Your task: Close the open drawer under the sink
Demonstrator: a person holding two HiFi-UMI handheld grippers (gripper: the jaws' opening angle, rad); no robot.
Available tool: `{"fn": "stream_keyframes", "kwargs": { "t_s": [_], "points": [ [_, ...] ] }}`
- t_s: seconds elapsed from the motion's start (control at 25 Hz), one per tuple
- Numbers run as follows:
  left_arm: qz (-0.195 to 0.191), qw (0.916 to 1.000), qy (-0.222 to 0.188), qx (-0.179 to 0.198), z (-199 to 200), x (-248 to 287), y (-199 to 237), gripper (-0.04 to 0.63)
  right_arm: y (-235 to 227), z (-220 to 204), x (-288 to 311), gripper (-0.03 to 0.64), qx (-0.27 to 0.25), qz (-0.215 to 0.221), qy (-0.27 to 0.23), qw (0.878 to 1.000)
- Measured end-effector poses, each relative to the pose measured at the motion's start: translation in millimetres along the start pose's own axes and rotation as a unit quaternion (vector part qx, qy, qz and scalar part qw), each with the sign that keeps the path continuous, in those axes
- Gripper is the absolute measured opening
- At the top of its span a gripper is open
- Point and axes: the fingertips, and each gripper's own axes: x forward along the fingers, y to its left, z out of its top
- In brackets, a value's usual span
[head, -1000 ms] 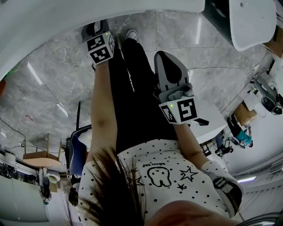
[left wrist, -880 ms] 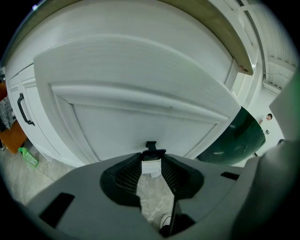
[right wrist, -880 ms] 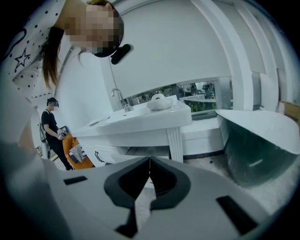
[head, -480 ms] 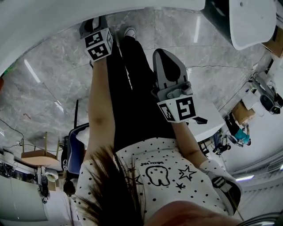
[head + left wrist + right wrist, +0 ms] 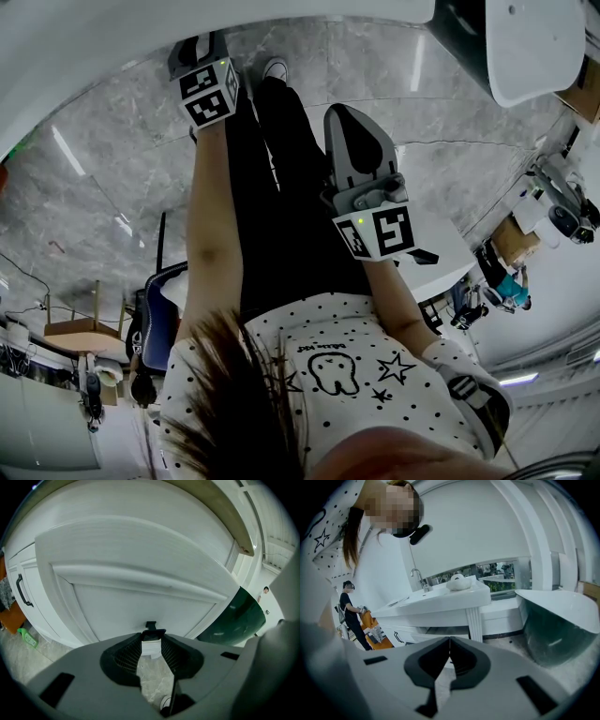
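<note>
While our left gripper (image 5: 151,639) clamps its jaw tips on a small black handle (image 5: 150,625), our right gripper (image 5: 450,641) hangs with its jaws pressed together on nothing. The handle sits on the white drawer (image 5: 140,592) front, which fills the left gripper view straight ahead. From the right gripper we see the sink (image 5: 440,599) with its tap (image 5: 419,578), and a person (image 5: 351,616) standing off to the left.

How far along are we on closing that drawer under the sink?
Done: nothing yet; the drawer front appears to jut out, its top edge showing. In hand: the left gripper has its jaws closed on the black pull. The right gripper is shut, empty. Left: push it home.
</note>
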Motion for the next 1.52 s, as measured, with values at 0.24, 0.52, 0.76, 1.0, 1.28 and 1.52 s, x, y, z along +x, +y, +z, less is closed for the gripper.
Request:
{"fn": "stream_keyframes", "kwargs": {
  "t_s": [0.24, 0.52, 0.76, 1.0, 1.28, 1.52],
  "points": [
    [-0.002, 1.0, -0.002, 0.0, 0.8, 2.6, -3.3, 0.126, -3.0, -0.2, 1.1, 0.014, 0.0, 0.0, 0.001, 1.0],
    [-0.002, 1.0, -0.003, -0.001, 1.1, 2.9, -2.0, 0.126, -1.9, -0.8, 2.8, 0.014, 0.001, 0.0, 0.002, 1.0],
    [-0.002, 1.0, -0.004, -0.002, 3.1, 1.9, -1.1, 0.126, -0.9, -0.1, 1.6, 0.014, 0.002, -0.001, 0.002, 1.0],
    [0.0, 1.0, -0.005, -0.002, 5.2, 3.0, -3.6, 0.126, -4.1, 0.6, -0.2, 0.014, 0.002, -0.003, 0.002, 1.0],
    [0.0, 1.0, -0.007, -0.003, 4.8, 5.7, -2.6, 0.126, -3.6, -2.5, 2.8, 0.014, 0.004, -0.002, 0.005, 1.0],
    [0.002, 0.9999, -0.009, -0.004, 11.8, 7.2, -4.5, 0.126, -5.1, 0.4, 0.7, 0.014, 0.005, -0.001, 0.005, 1.0]
  ]
}}
